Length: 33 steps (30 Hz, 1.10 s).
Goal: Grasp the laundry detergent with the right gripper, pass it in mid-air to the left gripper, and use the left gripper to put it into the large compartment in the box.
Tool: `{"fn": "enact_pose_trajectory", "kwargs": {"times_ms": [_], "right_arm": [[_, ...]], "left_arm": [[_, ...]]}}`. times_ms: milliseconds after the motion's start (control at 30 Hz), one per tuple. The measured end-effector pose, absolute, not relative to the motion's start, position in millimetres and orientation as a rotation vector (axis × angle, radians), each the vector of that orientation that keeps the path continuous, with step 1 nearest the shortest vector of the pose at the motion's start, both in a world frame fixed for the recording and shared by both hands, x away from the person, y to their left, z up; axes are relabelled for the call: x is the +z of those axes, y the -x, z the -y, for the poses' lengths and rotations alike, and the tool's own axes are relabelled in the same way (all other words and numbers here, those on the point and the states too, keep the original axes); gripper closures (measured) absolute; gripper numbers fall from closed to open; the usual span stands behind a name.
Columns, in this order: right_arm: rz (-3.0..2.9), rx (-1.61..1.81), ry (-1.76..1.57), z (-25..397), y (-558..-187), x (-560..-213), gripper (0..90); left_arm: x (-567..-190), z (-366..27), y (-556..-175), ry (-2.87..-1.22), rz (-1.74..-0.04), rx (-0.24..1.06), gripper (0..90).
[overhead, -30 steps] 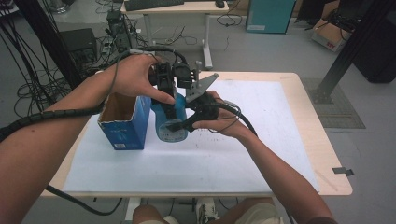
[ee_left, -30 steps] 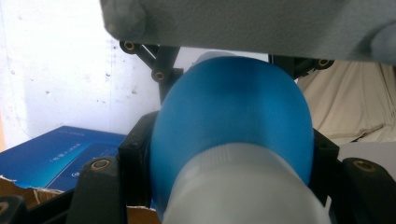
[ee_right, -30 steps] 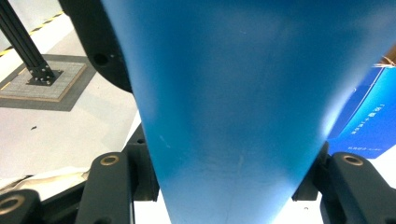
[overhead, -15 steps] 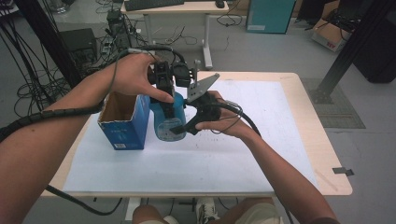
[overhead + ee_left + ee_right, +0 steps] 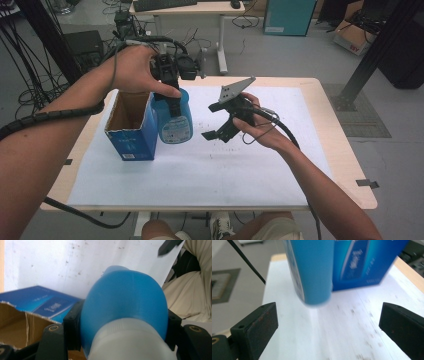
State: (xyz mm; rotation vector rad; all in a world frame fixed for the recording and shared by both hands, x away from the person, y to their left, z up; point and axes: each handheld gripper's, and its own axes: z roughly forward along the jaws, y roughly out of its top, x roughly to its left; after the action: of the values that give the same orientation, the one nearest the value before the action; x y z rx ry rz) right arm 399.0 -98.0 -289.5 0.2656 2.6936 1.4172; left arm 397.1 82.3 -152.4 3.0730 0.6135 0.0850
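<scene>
White paper (image 5: pixel 260 165) covers the table (image 5: pixel 345 165), speckled with small dark marks, and beyond it the floor is strewn with cables around a second desk (image 5: pixel 200 7). Near the table's left end stands an open blue box (image 5: pixel 127 142), its cardboard inside bare. Just to the right of it, touching or nearly so, is a blue bottle (image 5: pixel 175 122) with a pale label low on its front. From where I stand its base looks level with the paper, but the right gripper view shows the bottle (image 5: pixel 312 270) hanging a little clear of the sheet. The left gripper (image 5: pixel 172 102) comes down from above and is clamped on the bottle's upper part; in its own view the black jaws press against both sides of the blue shoulder (image 5: pixel 125 305), just above the white cap (image 5: pixel 130 342). The right gripper (image 5: pixel 220 127) is held off to the right, apart from the bottle, its jaws spread wide and pointing back towards it.
</scene>
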Motion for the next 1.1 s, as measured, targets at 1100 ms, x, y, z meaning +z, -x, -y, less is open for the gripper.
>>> {"fn": "enact_pose_trajectory", "kwargs": {"times_ms": [1100], "right_arm": [[-2.663,0.916,-0.78,230,-406,-259,3.6]], "left_arm": [[-51,-175,-411,-2.802,-1.489,0.199,37.0]]}}
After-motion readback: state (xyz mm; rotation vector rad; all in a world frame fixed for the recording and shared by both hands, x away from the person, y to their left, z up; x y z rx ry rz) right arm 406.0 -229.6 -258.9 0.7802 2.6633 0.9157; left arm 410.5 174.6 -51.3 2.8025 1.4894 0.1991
